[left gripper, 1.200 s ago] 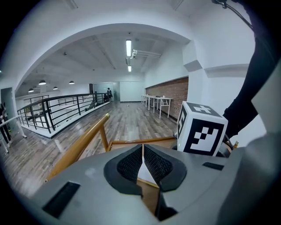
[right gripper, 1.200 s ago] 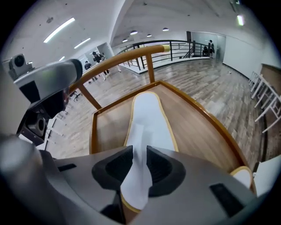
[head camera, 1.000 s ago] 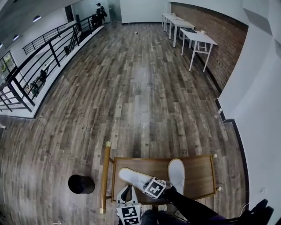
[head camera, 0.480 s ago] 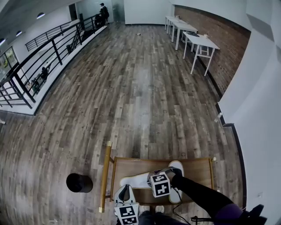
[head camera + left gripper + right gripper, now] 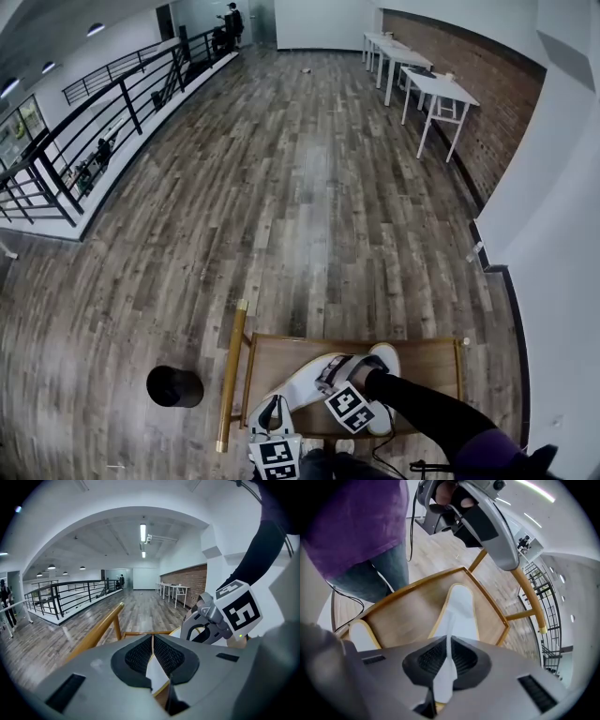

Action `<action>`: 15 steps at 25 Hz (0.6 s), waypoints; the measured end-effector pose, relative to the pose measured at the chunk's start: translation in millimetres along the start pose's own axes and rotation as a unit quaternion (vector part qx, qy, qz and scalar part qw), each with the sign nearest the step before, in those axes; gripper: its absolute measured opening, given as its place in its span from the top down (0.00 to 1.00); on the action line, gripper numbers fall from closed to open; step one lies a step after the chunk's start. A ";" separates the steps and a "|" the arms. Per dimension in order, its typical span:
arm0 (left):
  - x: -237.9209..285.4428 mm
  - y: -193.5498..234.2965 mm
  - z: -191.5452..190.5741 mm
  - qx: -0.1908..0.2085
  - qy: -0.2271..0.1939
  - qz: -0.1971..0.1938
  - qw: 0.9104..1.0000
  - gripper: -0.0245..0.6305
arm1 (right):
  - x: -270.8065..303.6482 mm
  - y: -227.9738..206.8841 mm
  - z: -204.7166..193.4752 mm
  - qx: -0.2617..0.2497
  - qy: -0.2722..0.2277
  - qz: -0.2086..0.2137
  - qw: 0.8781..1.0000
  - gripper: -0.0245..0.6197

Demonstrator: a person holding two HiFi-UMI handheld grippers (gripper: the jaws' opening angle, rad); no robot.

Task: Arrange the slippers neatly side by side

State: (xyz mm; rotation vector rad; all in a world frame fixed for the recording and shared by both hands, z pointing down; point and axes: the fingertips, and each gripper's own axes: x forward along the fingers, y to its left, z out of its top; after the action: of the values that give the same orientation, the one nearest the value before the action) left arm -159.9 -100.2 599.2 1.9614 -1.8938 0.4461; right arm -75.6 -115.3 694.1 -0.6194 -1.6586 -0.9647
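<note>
Your right fingers [image 5: 464, 660], clamped on the left slipper [image 5: 302, 384], have swung it toward the other slipper [image 5: 386, 359], still skewed; left fingers [image 5: 140, 654] together, empty.

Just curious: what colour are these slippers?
White, with yellowish sole edges; the right gripper view shows the held slipper best.

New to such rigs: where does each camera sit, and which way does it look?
Head view: on the person's head, steeply down at the table; left gripper, right gripper, sleeve show.
Left gripper view: on that gripper, forward across the hall; shut jaws show.
Right gripper view: on that gripper, down onto the slipper its jaws pinch; jeans show.
Shared: each gripper view shows the other gripper.
</note>
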 end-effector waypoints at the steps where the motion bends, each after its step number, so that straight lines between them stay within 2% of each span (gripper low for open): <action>1: -0.3 -0.7 0.0 0.000 0.000 0.000 1.000 0.94 | 3.5 0.8 -1.9 0.010 0.001 -0.002 1.000 0.94; 6: -1.3 -1.6 -0.5 0.003 0.003 0.000 1.000 0.95 | 13.7 1.7 -9.4 0.102 -0.012 -0.004 0.995 0.93; 10: -1.5 -0.5 -2.9 0.003 0.006 0.000 1.000 0.95 | 17.6 6.2 -14.1 0.129 -0.012 0.004 0.992 0.93; 12: -0.5 -1.2 -3.4 0.005 0.008 -0.002 1.000 0.94 | 18.4 9.1 -16.1 0.136 -0.010 0.015 0.991 0.88; 15: 4.7 -6.3 -4.4 0.008 0.010 -0.012 1.000 0.95 | 13.3 8.4 -20.9 0.167 -0.016 0.014 0.986 0.87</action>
State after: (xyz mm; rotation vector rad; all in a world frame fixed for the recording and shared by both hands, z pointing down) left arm -153.3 -102.0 604.9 1.9807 -1.8574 0.4727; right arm -61.8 -129.3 711.4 -0.4307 -1.7846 -0.6389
